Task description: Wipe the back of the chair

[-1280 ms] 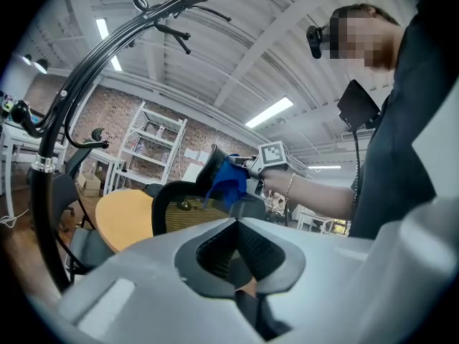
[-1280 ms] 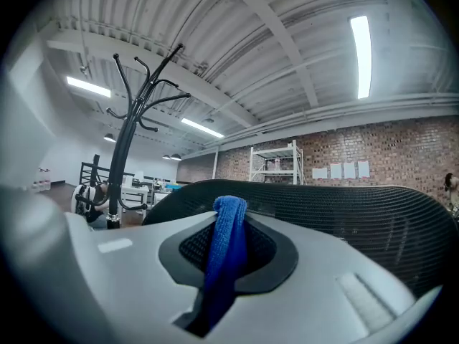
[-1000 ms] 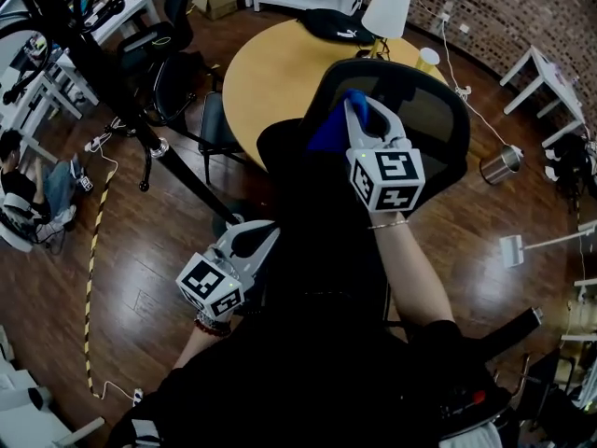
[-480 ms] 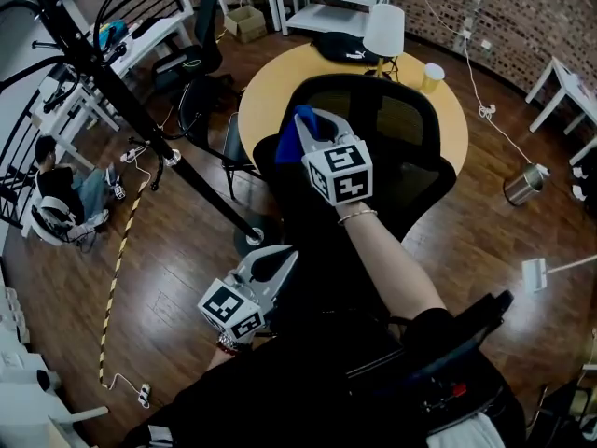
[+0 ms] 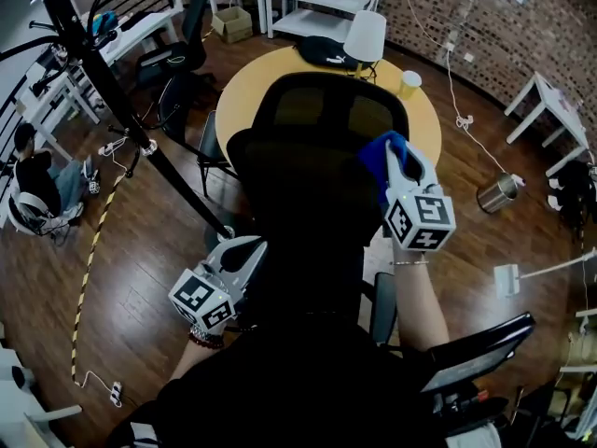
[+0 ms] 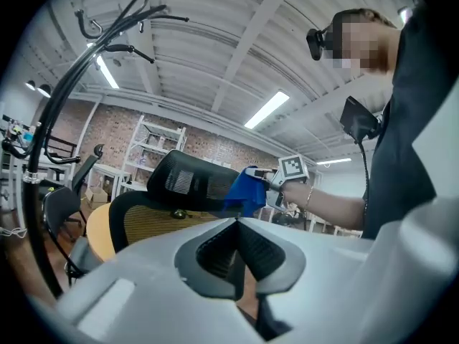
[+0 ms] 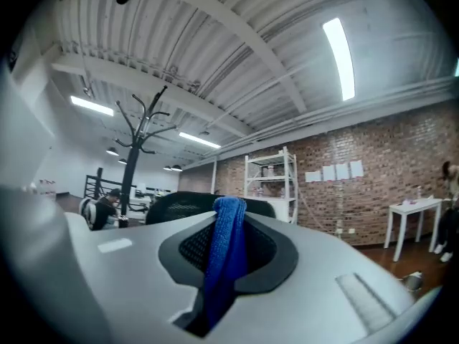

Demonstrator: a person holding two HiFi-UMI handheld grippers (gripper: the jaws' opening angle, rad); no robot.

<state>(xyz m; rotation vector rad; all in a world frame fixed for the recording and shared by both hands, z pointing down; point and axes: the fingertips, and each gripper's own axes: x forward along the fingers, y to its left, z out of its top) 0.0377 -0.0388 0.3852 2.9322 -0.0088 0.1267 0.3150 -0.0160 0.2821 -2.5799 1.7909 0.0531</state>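
Note:
A black office chair [image 5: 322, 171] stands in front of me with its mesh headrest [image 5: 326, 105] toward a round table. My right gripper [image 5: 399, 161] is shut on a blue cloth [image 5: 378, 157] and presses it against the right edge of the chair's back. In the right gripper view the blue cloth [image 7: 224, 260] hangs pinched between the jaws. The left gripper [image 5: 244, 250] hangs low at the chair's left side, shut, with nothing in it. From the left gripper view the headrest [image 6: 190, 185] and the blue cloth [image 6: 245, 192] show side-on.
A round yellow table [image 5: 247, 77] stands right behind the chair, with a white lamp [image 5: 364, 35] and a yellow cup [image 5: 408, 83] on it. A black coat stand pole [image 5: 140, 129] slants at the left. A metal can [image 5: 497, 192] sits on the wooden floor at right.
My right gripper with the blue cloth has swept from the chair back's upper left to its right edge. The left gripper has barely moved.

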